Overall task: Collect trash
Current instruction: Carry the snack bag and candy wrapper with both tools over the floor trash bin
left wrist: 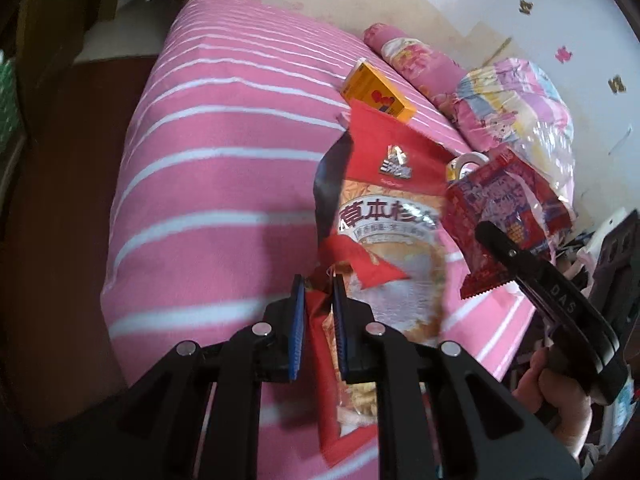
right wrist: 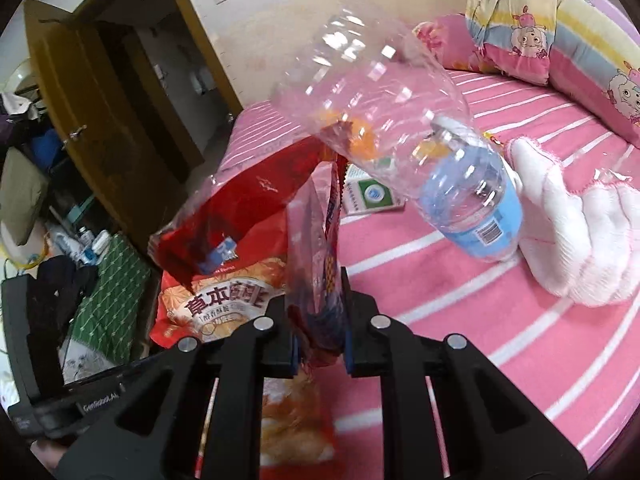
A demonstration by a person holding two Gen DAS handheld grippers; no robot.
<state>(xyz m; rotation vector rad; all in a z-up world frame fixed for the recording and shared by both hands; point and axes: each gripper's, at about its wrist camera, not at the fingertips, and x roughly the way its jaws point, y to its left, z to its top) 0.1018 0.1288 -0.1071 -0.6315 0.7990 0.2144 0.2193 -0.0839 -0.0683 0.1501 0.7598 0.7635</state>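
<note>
My left gripper (left wrist: 317,280) is shut on a large red snack bag (left wrist: 384,216) with Chinese lettering, held above the pink striped bed (left wrist: 224,184). The bag also shows in the right wrist view (right wrist: 224,280). My right gripper (right wrist: 320,280) is shut on a small red wrapper (right wrist: 320,240), seen in the left wrist view (left wrist: 504,208) next to the big bag. A clear plastic bottle (right wrist: 400,128) with a blue label hangs in the air just ahead of my right gripper. An orange box (left wrist: 378,92) lies on the bed beyond the bag.
A white and green carton (right wrist: 372,196) and a white towel (right wrist: 576,220) lie on the bed. Pink pillows (left wrist: 420,64) and a folded quilt (left wrist: 520,112) sit at the head. A wooden door (right wrist: 100,112) and floor clutter (right wrist: 80,260) are left of the bed.
</note>
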